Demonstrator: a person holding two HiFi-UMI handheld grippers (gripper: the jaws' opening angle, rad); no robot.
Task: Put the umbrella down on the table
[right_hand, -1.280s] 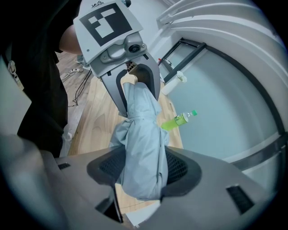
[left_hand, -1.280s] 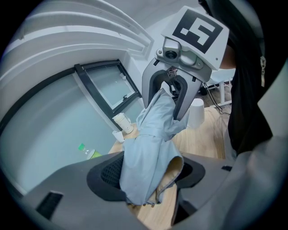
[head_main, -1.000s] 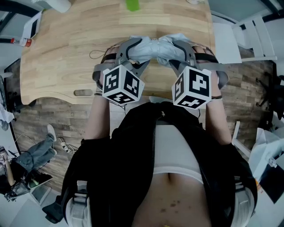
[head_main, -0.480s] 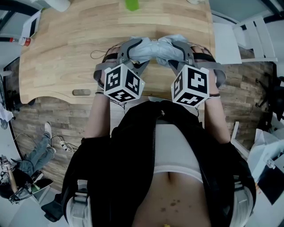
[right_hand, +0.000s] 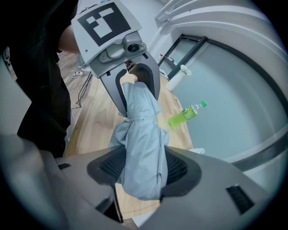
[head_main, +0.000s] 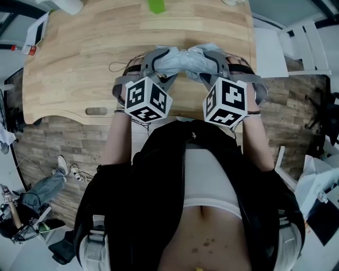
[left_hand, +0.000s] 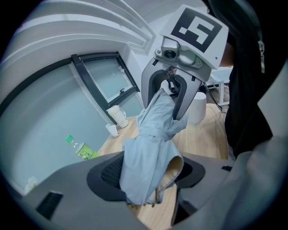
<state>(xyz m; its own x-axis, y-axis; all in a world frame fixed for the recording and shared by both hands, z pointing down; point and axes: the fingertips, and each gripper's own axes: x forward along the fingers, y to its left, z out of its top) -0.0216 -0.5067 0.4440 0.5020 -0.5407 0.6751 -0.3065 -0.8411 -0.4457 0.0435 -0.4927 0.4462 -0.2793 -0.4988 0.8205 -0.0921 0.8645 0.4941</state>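
Note:
A folded light-blue umbrella (head_main: 185,59) hangs crosswise over the near edge of the wooden table (head_main: 74,58), held at both ends. My left gripper (head_main: 159,62) is shut on its left end, and my right gripper (head_main: 214,63) is shut on its right end. In the left gripper view the fabric (left_hand: 150,148) is pinched between my left gripper (left_hand: 148,177) pads, with the right gripper (left_hand: 173,94) opposite. In the right gripper view the umbrella (right_hand: 141,143) fills my right gripper (right_hand: 144,173), with the left gripper (right_hand: 135,83) beyond.
A green bottle (head_main: 157,6) lies at the table's far side, also visible as the bottle (left_hand: 81,150) and the bottle (right_hand: 186,114). A white cup (left_hand: 118,116) stands at the far edge. A thin cable (head_main: 114,66) lies left of the grippers. White chairs (head_main: 304,37) stand to the right.
Both grippers have drifted slightly inward and forward with the umbrella still held between them. A person's legs on the floor at left have shifted.

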